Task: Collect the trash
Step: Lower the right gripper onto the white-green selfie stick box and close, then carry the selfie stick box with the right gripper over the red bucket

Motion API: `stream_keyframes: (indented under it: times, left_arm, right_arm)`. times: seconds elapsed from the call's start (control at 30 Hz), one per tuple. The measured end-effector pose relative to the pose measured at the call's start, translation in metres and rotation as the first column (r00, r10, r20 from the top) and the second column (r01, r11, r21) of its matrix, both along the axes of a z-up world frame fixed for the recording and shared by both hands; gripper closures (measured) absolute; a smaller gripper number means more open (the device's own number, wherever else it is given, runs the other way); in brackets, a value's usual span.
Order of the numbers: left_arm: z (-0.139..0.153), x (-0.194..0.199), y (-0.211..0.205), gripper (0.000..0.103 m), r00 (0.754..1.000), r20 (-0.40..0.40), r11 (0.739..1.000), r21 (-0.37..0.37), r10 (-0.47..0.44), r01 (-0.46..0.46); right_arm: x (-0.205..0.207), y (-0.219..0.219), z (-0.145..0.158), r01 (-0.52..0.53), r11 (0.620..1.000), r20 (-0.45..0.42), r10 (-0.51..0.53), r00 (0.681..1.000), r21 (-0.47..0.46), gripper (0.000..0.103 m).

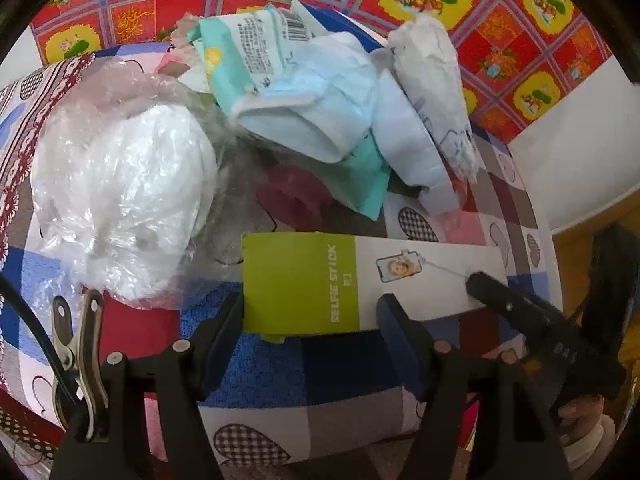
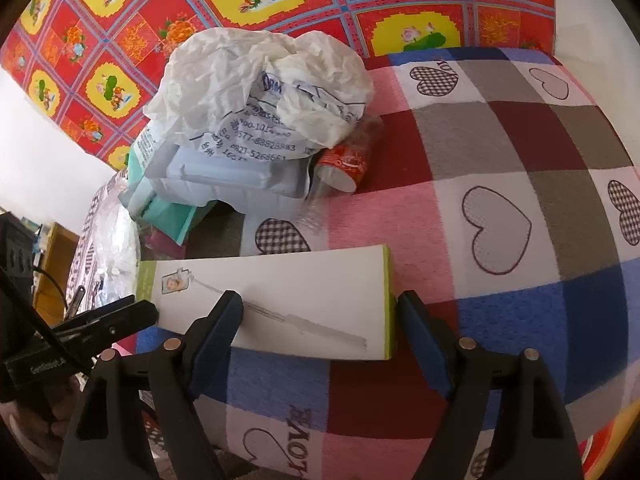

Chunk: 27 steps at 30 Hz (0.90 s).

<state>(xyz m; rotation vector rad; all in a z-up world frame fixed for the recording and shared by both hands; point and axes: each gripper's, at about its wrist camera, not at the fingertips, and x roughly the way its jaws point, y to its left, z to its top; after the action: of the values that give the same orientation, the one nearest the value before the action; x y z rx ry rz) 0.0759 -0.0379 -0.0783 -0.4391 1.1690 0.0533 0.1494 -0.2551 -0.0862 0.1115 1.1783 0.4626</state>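
Note:
A long white box with a green end, printed "selfie stick" [image 1: 360,280] [image 2: 280,300], lies on the patchwork heart cloth [image 1: 280,368] [image 2: 500,152]. My left gripper [image 1: 312,312] is open, its fingers on either side of the green end. My right gripper [image 2: 320,312] is open too, astride the box's other end. Each shows in the other's view: the right gripper [image 1: 500,296] and the left gripper [image 2: 120,316]. Behind the box is a trash pile: a clear bag with a white wad [image 1: 120,200], a teal pack [image 1: 248,60], pale blue wrapping [image 1: 340,112] [image 2: 224,176] and a crumpled white printed bag [image 1: 432,92] [image 2: 260,92].
A small red cup [image 2: 344,164] lies on its side by the pile. The cloth covers a rounded surface that drops off at the near edge. A red and yellow flowered mat [image 1: 500,20] [image 2: 120,40] lies beyond, with a white wall [image 1: 568,168]. The cloth's right half holds nothing.

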Motion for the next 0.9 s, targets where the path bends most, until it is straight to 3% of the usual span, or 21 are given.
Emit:
stream_keyframes:
  times: [0.17,0.37,0.7,0.9]
  left_arm:
    - [-0.005,0.007,0.001,0.028,0.999,0.032,1.000,0.006,0.015,-0.016]
    - [-0.014,0.010,0.000,0.023,0.999,0.018,0.997,-0.066,0.034,-0.033]
    - [-0.004,0.007,-0.012,0.026,0.996,0.045,0.995,-0.056,-0.077,0.079]
    - [0.005,0.003,-0.017,0.027,0.987,0.079,0.986,-0.080,-0.141,0.148]
  right_arm:
    - [0.000,-0.006,-0.003,0.009,1.000,-0.016,-0.008,1.000,0.028,0.022]
    - [-0.003,-0.009,-0.002,0.016,0.999,-0.015,-0.016,1.000,0.027,0.022]
    - [-0.018,-0.020,0.004,0.127,0.992,-0.047,-0.125,0.991,0.025,0.023]
    - [-0.038,-0.025,0.023,0.185,0.983,-0.003,-0.185,0.983,0.015,0.023]
